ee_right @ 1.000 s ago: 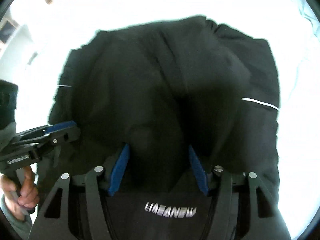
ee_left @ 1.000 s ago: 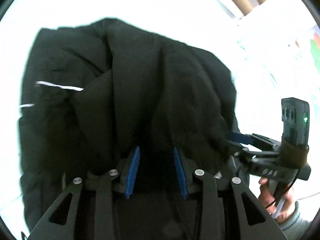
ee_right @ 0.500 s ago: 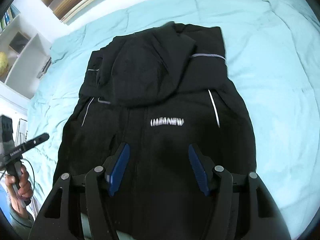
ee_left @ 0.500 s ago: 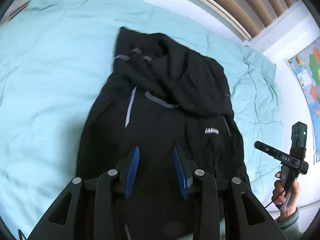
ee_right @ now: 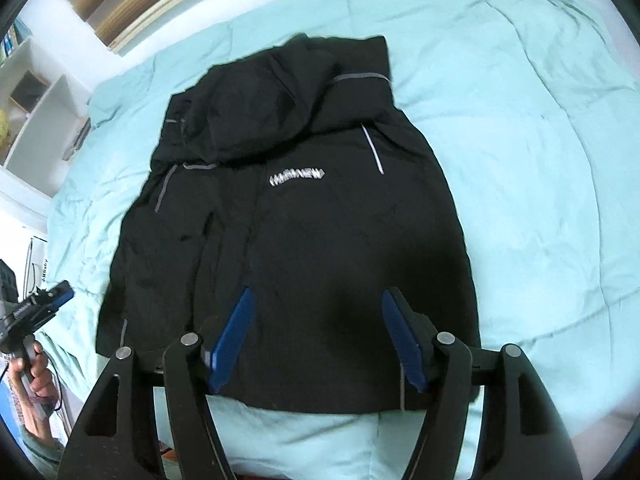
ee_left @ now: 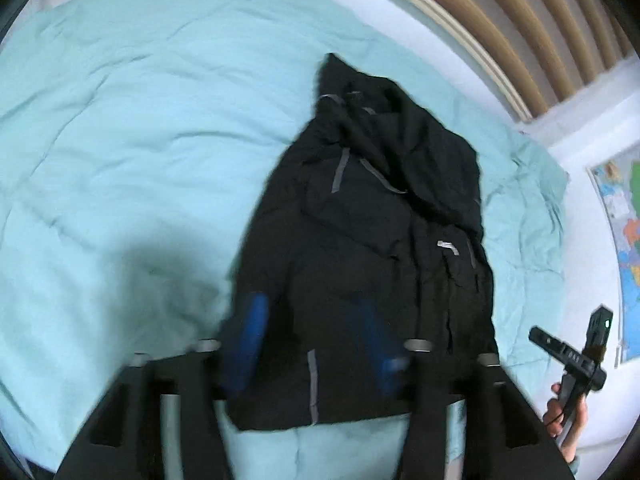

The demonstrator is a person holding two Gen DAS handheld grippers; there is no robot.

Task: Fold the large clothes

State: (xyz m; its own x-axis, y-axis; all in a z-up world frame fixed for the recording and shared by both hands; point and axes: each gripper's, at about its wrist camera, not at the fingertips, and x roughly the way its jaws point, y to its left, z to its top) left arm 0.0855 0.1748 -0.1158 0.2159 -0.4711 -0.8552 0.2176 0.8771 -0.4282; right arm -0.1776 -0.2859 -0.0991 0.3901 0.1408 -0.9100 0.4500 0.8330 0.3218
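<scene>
Both tools gape over black jacket (ee_right: pixel 320 240), hood end farthest

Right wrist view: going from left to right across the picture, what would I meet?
The other gripper in a hand, then the black jacket, then bare turquoise bedcover.

Blurred white chest logo on black jacket (ee_right: pixel 288 240), unreadable

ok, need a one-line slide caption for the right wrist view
Right claw open above a black jacket spread flat on a light blue bedspread.
</scene>
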